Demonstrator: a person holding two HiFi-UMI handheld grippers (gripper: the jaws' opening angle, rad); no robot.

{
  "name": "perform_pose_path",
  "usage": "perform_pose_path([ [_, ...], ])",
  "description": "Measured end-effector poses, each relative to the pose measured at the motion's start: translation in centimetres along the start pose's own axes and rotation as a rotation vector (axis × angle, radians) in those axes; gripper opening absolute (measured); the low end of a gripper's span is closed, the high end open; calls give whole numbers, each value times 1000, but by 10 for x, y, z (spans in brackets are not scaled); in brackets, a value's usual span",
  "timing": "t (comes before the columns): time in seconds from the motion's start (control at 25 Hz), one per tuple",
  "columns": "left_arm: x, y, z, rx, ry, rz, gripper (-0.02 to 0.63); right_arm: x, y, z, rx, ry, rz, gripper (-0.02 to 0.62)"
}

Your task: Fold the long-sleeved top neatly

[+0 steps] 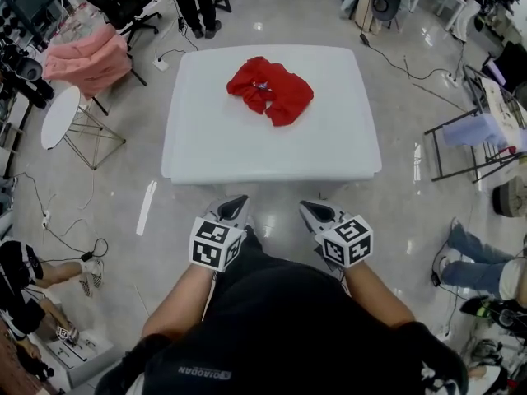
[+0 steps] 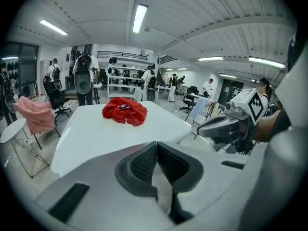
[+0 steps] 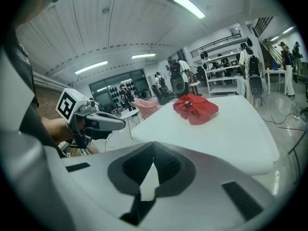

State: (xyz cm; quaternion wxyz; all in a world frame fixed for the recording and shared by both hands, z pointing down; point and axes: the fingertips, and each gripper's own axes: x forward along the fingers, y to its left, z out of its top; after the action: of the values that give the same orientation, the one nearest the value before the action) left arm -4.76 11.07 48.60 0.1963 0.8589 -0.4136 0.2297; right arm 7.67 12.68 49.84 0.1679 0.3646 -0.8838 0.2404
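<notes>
A crumpled red long-sleeved top (image 1: 270,90) lies on the far half of the white table (image 1: 272,151); it also shows in the left gripper view (image 2: 124,110) and in the right gripper view (image 3: 195,108). Both grippers hover short of the table's near edge, well away from the top. My left gripper (image 1: 235,205) is shut with nothing in it, its tips meeting (image 2: 156,144). My right gripper (image 1: 310,210) is also shut and empty (image 3: 154,146). Each gripper sees the other beside it.
A pink garment (image 1: 87,59) hangs over a chair at the far left beside a small round white table (image 1: 59,115). A metal rack with pale cloth (image 1: 478,134) stands to the right. People stand beyond the table and sit on the floor at both sides. Cables trail across the floor.
</notes>
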Motion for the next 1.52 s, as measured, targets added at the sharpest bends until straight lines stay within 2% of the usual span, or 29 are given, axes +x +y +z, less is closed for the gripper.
perform_pose_path([
  [0.4,44,113,81,19,-51,-7,5,79,-41,106,-54,-49,-73,5],
  [0.68,75,172,97,45,-26,-55,5,135,-69,135,-57,-33,-147,5],
  [0.88,93,211,95,52,0,-63,5,177,-102,147,-151,17,-257,5],
  [1.0,98,224,91,35,20,-58,5,196,-127,150,-242,91,-343,5],
  [1.12,99,228,87,11,23,-43,5,209,-152,155,-274,138,-395,8],
  [1.28,103,238,82,-45,19,14,5,230,-181,157,-257,183,-403,86],
  [1.52,105,229,70,-136,17,82,5,253,-209,148,-368,280,-405,165],
])
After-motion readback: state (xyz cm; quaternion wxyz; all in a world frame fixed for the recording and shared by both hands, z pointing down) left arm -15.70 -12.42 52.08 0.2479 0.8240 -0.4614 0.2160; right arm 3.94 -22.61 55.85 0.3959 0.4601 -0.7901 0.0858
